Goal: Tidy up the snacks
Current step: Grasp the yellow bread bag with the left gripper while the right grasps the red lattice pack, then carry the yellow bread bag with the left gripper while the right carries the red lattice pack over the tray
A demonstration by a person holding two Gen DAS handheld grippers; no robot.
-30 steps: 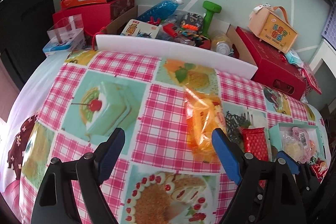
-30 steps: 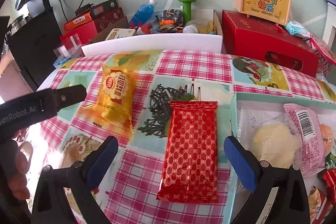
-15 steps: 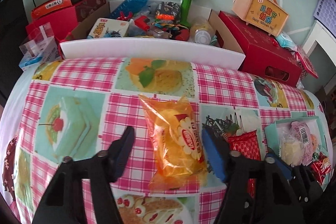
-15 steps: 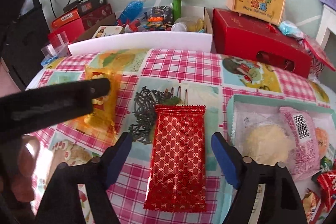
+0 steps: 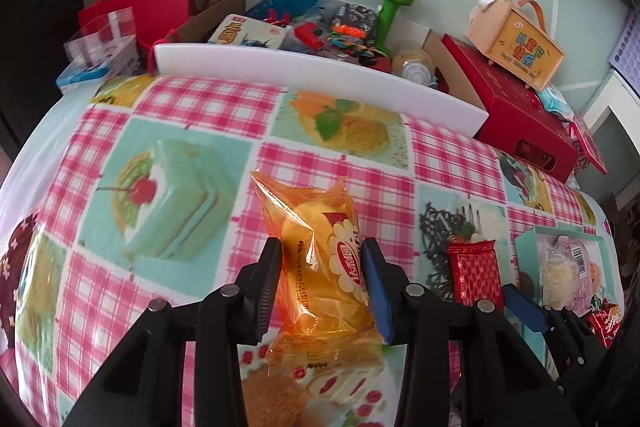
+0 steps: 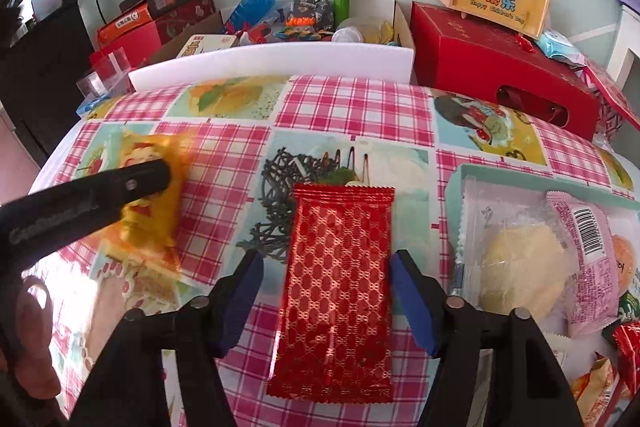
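Left wrist view: left gripper [image 5: 322,267] jaws clamped on orange translucent plastic snack bag [image 5: 320,263]. Right gripper [image 6: 327,291] jaws wide, straddling red patterned foil packet [image 6: 336,291], not touching.

Your left gripper [image 5: 322,267] has moved over from the bare cloth beside the orange snack packet [image 5: 320,259] and closed its fingers onto that packet's two sides, and the packet now stands tilted between them instead of lying flat. Your right gripper [image 6: 326,291] has narrowed its jaws around the red snack packet [image 6: 334,291], though a gap shows on each side.
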